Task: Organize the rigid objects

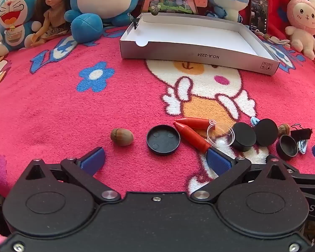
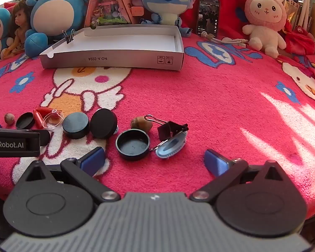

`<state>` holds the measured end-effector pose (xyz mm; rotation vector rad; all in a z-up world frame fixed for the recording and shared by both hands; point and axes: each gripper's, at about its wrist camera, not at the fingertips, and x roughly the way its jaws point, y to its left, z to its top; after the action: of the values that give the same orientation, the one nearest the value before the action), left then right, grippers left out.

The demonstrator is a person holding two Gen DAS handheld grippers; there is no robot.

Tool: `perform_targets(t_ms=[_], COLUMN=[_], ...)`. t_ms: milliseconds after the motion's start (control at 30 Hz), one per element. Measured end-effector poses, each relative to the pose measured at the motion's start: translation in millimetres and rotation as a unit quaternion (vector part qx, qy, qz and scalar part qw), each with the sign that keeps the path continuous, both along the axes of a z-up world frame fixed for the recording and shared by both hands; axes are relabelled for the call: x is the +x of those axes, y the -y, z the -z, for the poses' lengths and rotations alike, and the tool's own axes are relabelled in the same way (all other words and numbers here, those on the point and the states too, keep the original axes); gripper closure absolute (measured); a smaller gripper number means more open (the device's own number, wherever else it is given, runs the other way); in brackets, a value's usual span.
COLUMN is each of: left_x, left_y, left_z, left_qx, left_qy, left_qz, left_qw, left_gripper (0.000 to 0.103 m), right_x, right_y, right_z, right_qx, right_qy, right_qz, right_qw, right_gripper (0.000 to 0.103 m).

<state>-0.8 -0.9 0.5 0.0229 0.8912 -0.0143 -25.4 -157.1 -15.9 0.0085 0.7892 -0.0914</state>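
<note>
Left tongs (image 1: 155, 159) spread wide, nothing between pads, hovering over pink cartoon blanket (image 1: 52, 109). Right tongs (image 2: 154, 160) equally wide, empty. Small items in loose row on blanket ahead of both: acorn (image 1: 121, 137) apart at left end, upturned black cap (image 1: 163, 139) beside it, two red cones (image 1: 192, 131) touching clear suction cup (image 1: 220, 134), black pucks, black binder clip (image 2: 172, 129), blue hair clip (image 2: 171, 146). White cardboard box (image 2: 115, 57) well beyond, open; small binder clip clamped to its rim. Plush toys line back.

Plush toys (image 2: 166, 2) and doll (image 1: 50, 10) line the pink blanket's (image 2: 199, 105) far edge.
</note>
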Motion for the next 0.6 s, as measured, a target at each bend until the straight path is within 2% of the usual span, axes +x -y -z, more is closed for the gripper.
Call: perform_targets(t_ms=[600], left_x=[1.1], left_y=[-0.2], left_z=[-0.2], left_qx=[-0.002], left_qy=[-0.005], left_qz=[-0.001], left_qw=[1.0000], left_gripper=[0.000], right_x=[-0.1], right_y=[0.2], right_z=[-0.3], right_qx=[0.000], right_qy=[0.001], right_qz=[0.000], right_qw=[1.000], right_gripper=[0.000])
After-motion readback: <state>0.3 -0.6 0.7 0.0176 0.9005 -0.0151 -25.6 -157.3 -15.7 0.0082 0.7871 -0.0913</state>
